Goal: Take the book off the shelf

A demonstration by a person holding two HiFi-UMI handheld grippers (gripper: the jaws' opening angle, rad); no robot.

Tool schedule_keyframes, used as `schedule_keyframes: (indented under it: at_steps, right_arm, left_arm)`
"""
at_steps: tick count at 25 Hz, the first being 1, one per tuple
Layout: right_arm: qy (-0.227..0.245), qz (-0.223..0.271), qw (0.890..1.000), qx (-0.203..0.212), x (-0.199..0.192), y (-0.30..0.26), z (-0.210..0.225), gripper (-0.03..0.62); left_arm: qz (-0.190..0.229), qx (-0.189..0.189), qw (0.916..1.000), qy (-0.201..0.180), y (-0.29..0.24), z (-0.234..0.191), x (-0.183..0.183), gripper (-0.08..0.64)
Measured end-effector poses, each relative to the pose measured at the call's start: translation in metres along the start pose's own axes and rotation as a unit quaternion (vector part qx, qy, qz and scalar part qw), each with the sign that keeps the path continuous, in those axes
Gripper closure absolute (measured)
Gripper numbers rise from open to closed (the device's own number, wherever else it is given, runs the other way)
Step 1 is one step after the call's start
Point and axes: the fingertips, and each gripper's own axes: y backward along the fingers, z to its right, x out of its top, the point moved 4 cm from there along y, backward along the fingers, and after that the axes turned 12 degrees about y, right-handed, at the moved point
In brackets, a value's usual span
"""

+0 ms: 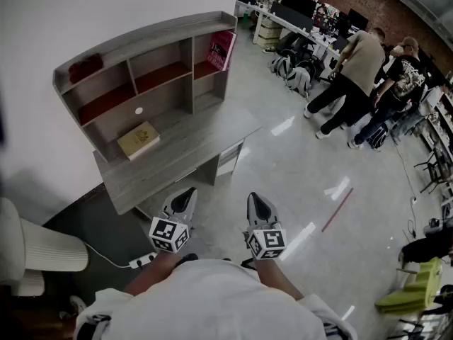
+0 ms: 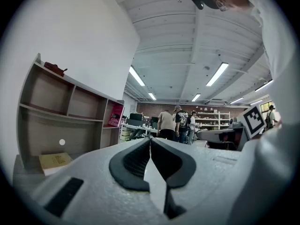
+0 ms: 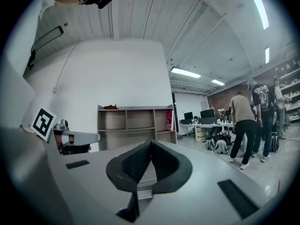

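Observation:
A pink-red book [image 1: 221,48] stands leaning in the top right compartment of the grey shelf unit [image 1: 166,37] on the desk. It also shows in the left gripper view as the pink-red book [image 2: 115,115] and in the right gripper view as the pink-red book [image 3: 168,120]. A yellow book [image 1: 139,139] lies flat on the desk top [image 1: 184,154] below the shelves. My left gripper [image 1: 188,192] and right gripper [image 1: 255,197] hang side by side in front of the desk, well short of it. Both are shut and hold nothing, as the left gripper [image 2: 150,139] and right gripper [image 3: 150,143] show close up.
A dark red object [image 1: 86,67] lies on top of the shelf unit at its left end. A white chair [image 1: 32,253] stands at the left, and a power strip [image 1: 141,261] lies on the floor. Several people [image 1: 354,76] stand at work tables at the back right.

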Motion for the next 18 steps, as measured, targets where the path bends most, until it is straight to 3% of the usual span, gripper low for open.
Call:
schedule_keyframes:
  at_steps: [3,11,15,18]
  right_arm:
    - [-0.007,0.003,1.0,0.01,0.001,-0.003,-0.004,0.578]
    - [-0.014,0.011,1.0,0.011,0.0,0.005,0.003,0.577]
    - [-0.051,0.034,0.996,0.062,-0.001,0.009,0.0,0.577]
    - [-0.041,0.033,0.996,0.076,-0.003,0.015,0.002,0.577]
  left_arm:
    - [-0.01,-0.018,0.9998,0.002,0.002,0.002,0.001,0.541]
    - [-0.02,-0.014,0.9997,0.003,0.002,0.01,0.001,0.541]
    - [-0.026,-0.027,0.9992,0.01,0.0,0.022,-0.007,0.541]
    - [-0.033,-0.039,0.9987,0.004,-0.003,0.033,-0.011,0.541]
